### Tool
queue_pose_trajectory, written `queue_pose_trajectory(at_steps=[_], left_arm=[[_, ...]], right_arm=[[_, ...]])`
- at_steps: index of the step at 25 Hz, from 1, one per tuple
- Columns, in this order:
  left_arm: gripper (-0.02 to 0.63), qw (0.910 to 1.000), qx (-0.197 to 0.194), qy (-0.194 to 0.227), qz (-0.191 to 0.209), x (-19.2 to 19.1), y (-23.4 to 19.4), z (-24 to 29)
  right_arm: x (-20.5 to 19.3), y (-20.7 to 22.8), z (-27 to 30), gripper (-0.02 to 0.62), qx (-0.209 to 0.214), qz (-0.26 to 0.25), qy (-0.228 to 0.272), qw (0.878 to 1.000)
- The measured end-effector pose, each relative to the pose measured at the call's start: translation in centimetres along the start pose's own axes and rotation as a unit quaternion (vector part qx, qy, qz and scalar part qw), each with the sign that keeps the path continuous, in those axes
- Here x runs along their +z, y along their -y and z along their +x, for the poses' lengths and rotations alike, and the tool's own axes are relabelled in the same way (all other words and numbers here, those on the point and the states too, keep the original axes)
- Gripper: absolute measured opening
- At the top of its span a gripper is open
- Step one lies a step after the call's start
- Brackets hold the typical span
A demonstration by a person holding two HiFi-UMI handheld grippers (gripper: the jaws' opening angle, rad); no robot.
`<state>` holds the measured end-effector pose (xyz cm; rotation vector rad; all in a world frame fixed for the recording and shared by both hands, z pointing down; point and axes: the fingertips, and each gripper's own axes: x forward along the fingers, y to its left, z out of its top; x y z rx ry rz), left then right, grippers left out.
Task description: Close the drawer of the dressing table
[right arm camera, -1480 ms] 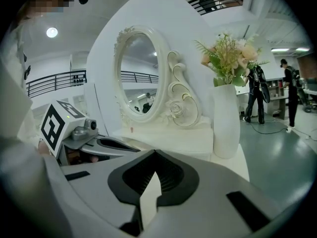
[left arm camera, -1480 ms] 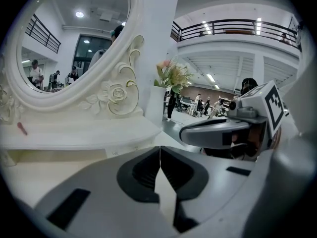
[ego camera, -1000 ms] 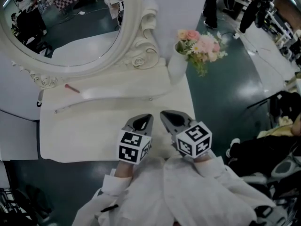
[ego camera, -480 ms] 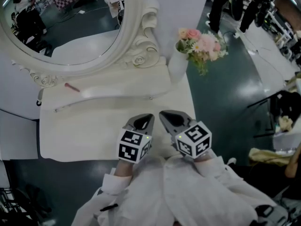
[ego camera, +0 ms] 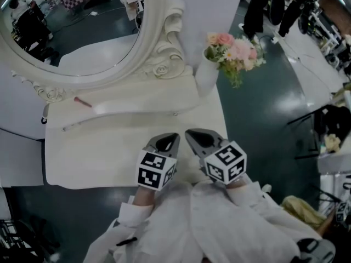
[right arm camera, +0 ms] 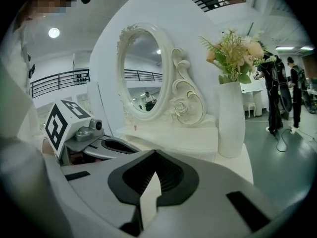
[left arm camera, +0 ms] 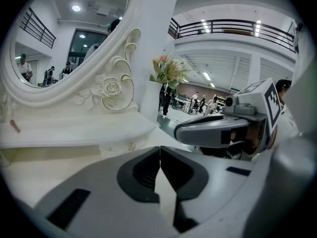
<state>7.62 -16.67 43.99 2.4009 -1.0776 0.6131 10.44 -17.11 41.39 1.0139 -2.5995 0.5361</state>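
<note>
A white dressing table (ego camera: 98, 158) with an oval mirror (ego camera: 82, 32) fills the head view. Under the mirror runs a low shelf unit whose drawer front (left arm camera: 119, 148) carries small knobs; it sits just beneath the shelf edge, and I cannot tell whether it stands out. My left gripper (ego camera: 174, 136) (left arm camera: 159, 150) and right gripper (ego camera: 189, 132) (right arm camera: 154, 155) hover side by side over the tabletop's front part, tips pointing at the shelf unit but short of it. Both are shut with nothing between their fingers.
A white vase (ego camera: 207, 75) of pink flowers (ego camera: 233, 51) stands at the table's back right corner. A small red stick (ego camera: 83, 102) lies on the shelf at the left. Dark floor lies right of the table, with people and gear further back.
Both grippers have stayed where they were, still shut. Only people and things on the floor at the right have shifted.
</note>
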Motion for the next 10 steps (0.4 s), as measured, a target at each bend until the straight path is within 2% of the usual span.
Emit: queue_pose_trajectory(at_steps=[10], left_arm=[[0.009,0.9999,-0.011,-0.002,-0.005,-0.08,0.09,0.37]], right_arm=[[-0.32,0.35,0.19,0.006,-0.003,0.002,-0.007,1.000]])
